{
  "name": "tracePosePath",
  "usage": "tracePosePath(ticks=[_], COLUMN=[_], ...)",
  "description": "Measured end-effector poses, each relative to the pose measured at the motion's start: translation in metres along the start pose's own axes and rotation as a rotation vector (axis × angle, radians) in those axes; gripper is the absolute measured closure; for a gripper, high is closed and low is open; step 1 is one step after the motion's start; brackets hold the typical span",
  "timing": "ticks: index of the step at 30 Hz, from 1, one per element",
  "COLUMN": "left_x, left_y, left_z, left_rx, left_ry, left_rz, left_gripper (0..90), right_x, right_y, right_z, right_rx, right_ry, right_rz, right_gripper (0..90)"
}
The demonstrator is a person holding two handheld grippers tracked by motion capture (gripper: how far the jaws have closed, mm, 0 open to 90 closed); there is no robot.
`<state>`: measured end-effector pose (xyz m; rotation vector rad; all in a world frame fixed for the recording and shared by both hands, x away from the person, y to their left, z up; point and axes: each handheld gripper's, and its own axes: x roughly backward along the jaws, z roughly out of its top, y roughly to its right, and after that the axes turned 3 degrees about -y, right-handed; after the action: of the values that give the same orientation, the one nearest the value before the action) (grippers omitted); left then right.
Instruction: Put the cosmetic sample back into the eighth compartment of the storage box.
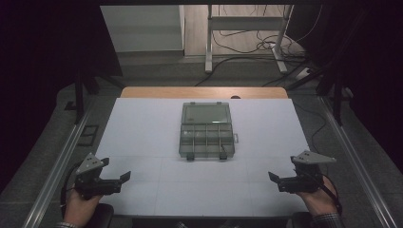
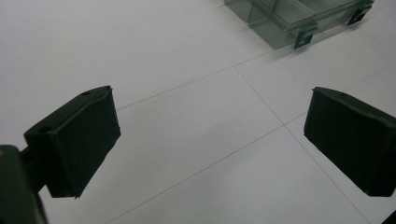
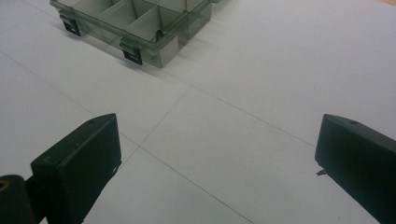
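A clear grey plastic compartment box (image 1: 207, 138) sits at the middle of the white table sheet (image 1: 142, 137), its lid (image 1: 206, 114) open toward the far side. Two black latches hang on its near wall. A small dark item (image 3: 159, 33) lies in one near compartment. My left gripper (image 1: 122, 182) hovers low at the near left, open and holding nothing, and its jaws point toward the middle. My right gripper (image 1: 275, 182) mirrors it at the near right, also open. The left gripper (image 2: 212, 126) has the box (image 2: 289, 18) far ahead to its right; the right gripper (image 3: 219, 149) has the box (image 3: 135, 23) ahead to its left.
Thin grid lines cross the white sheet, and a strip of wooden table (image 1: 204, 92) shows behind it. Metal rails (image 1: 57, 161) run along both sides. Beyond the table stand desk legs (image 1: 208, 42) with loose cables on the floor.
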<state>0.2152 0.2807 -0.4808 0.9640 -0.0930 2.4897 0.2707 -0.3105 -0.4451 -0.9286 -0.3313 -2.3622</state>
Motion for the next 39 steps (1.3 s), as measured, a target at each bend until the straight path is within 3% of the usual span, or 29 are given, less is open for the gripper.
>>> tracePosePath(ticks=[39], left_x=[0.0], left_y=[0.0], left_z=[0.0], left_rx=[-0.001], left_ry=[0.002], left_rz=[0.005], left_gripper=[3.8], right_x=[0.021], right_y=[0.015], right_z=[-0.035], right_rx=[-0.091], right_ry=[-0.003], right_rz=[-0.089], right_gripper=[0.3])
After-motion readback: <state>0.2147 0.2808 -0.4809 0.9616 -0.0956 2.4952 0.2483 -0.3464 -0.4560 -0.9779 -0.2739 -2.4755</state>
